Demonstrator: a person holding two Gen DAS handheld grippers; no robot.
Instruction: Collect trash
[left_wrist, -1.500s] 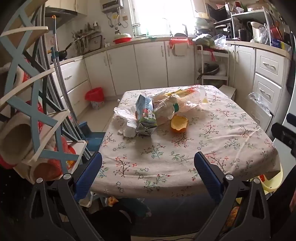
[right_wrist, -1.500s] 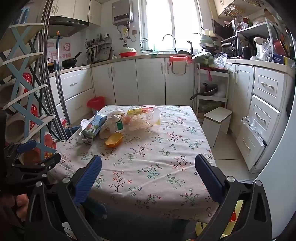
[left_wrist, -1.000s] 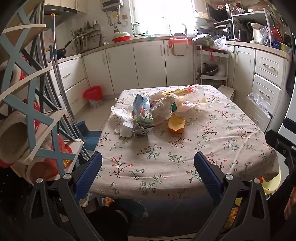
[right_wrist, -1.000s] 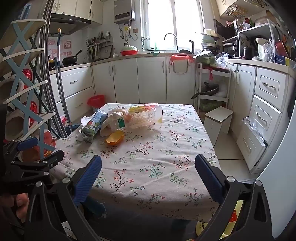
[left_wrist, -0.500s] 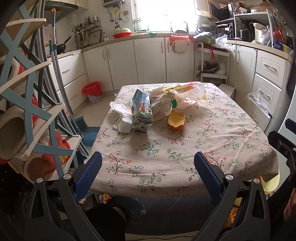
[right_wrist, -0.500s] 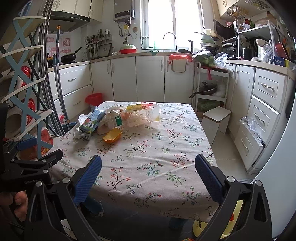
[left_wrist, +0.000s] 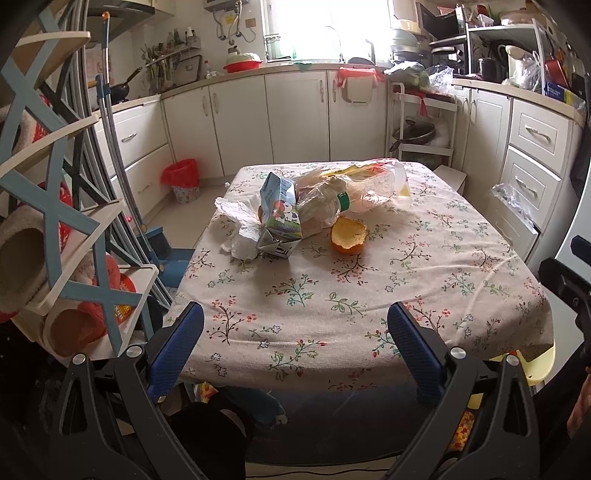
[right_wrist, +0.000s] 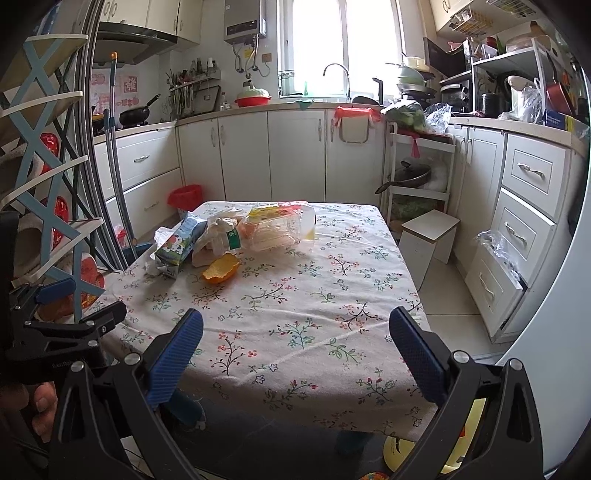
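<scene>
Trash heaped far-left on the worktop (left_wrist: 369, 295): milk carton (left_wrist: 279, 218), orange peel (left_wrist: 348, 235), crumpled plastic bag (left_wrist: 354, 184). Left gripper (left_wrist: 295, 339) and right gripper (right_wrist: 295, 343) both empty, fingers spread wide, hovering near edge, lined up to reach in.

A kitchen lined with white cabinets (right_wrist: 295, 155) under a bright window (right_wrist: 343, 44). A floral tablecloth (left_wrist: 369, 288) covers the counter in the middle. Against the far wall – a black frying pan (right_wrist: 135, 114) on the stove and a red bowl (right_wrist: 253, 100). A small white stool (right_wrist: 428, 236) stands to the right – a blue-and-white rack (left_wrist: 55, 206) to the left.
</scene>
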